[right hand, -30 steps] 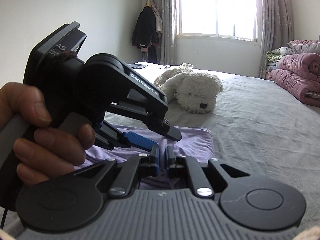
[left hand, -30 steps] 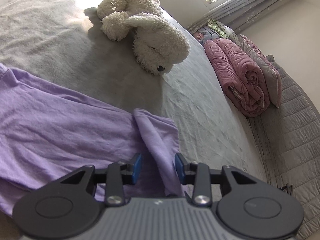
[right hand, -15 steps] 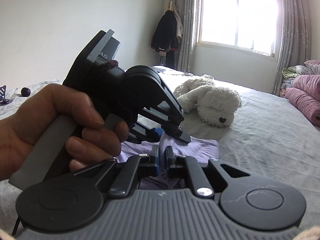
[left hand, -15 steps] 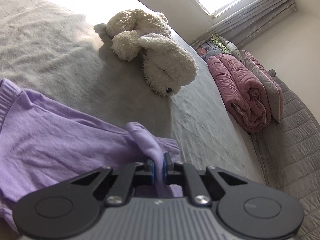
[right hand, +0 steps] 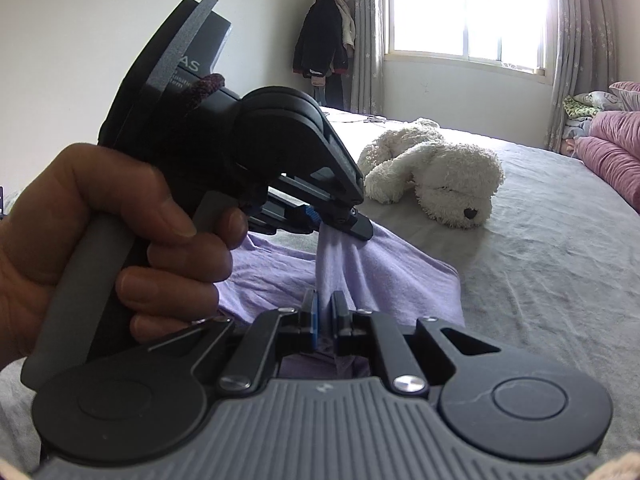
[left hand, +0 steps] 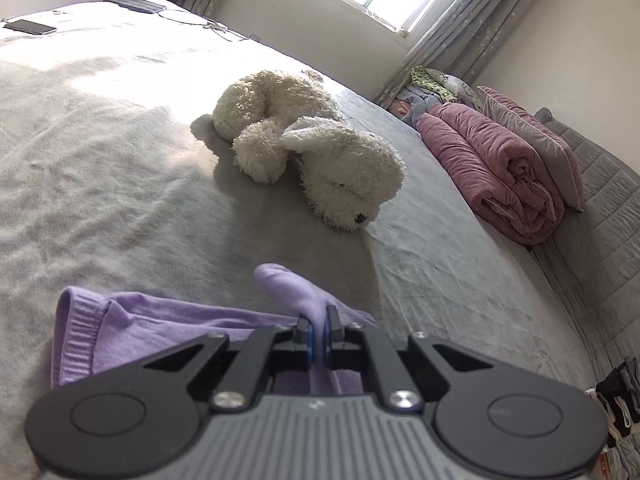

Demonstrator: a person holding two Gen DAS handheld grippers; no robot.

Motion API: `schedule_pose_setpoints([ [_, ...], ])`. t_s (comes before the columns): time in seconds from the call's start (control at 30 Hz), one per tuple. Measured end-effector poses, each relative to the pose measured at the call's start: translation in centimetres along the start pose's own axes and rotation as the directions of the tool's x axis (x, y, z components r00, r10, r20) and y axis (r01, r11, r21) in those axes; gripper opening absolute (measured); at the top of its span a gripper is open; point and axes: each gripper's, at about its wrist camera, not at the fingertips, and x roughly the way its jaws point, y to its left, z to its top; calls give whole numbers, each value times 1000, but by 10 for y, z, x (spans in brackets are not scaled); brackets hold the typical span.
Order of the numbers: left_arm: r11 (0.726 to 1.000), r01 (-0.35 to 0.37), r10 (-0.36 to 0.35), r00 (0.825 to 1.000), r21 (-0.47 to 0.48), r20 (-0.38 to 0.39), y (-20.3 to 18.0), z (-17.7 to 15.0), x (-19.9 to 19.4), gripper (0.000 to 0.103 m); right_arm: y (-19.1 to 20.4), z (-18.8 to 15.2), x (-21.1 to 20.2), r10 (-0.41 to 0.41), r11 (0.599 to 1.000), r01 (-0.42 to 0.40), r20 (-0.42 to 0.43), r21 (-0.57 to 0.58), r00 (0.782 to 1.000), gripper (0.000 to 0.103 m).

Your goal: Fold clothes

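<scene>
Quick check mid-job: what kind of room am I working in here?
Most likely a bedroom in a home: the purple garment lies on a wide grey bed, with a stuffed toy dog and a rolled pink quilt nearby.

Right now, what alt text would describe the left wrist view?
The left gripper pinches a raised fold of a purple shirt lying on a grey bed. Beyond it lie a white stuffed dog and a rolled pink blanket.

Garment (left hand: 168, 328) lies on bed (left hand: 120, 200), near edge of both views. Plush dog (left hand: 320, 168) on bed beyond it, apart. Rolled quilt (left hand: 492, 172) right of dog, pillow (left hand: 536, 148) leaning behind quilt. Phone (left hand: 30, 27) on bed far left, window (right hand: 468, 8) behind bed
</scene>
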Motion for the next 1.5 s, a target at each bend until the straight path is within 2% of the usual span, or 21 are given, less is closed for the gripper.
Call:
schedule_pose_setpoints([
  [0.23, 998, -18, 19, 1000, 58, -14, 10, 1, -1, 5, 5, 0, 19, 23, 992, -16, -53, 127, 998, 10],
  [0.37, 997, -18, 18, 1000, 79, -9, 14, 3, -4, 5, 6, 2, 25, 40, 981, -29, -55, 193, 998, 10],
  [0.57, 997, -21, 21, 1000, 77, 1, 29, 8, -13, 5, 17, 5, 25, 71, 971, -58, -50, 233, 996, 10],
  [0.9, 998, -43, 43, 999, 47, 4, 59, 14, -22, 5, 32, 9, 35, 114, 968, -99, -49, 232, 992, 10],
  [1.13, 996, -71, 71, 997, 57, 9, 57, 16, -28, 5, 37, 9, 38, 137, 970, -123, -53, 208, 989, 10],
  [1.5, 984, -153, 155, 988, 94, -4, 54, 13, -33, 5, 42, 10, 40, 180, 977, -171, -69, 127, 981, 10],
])
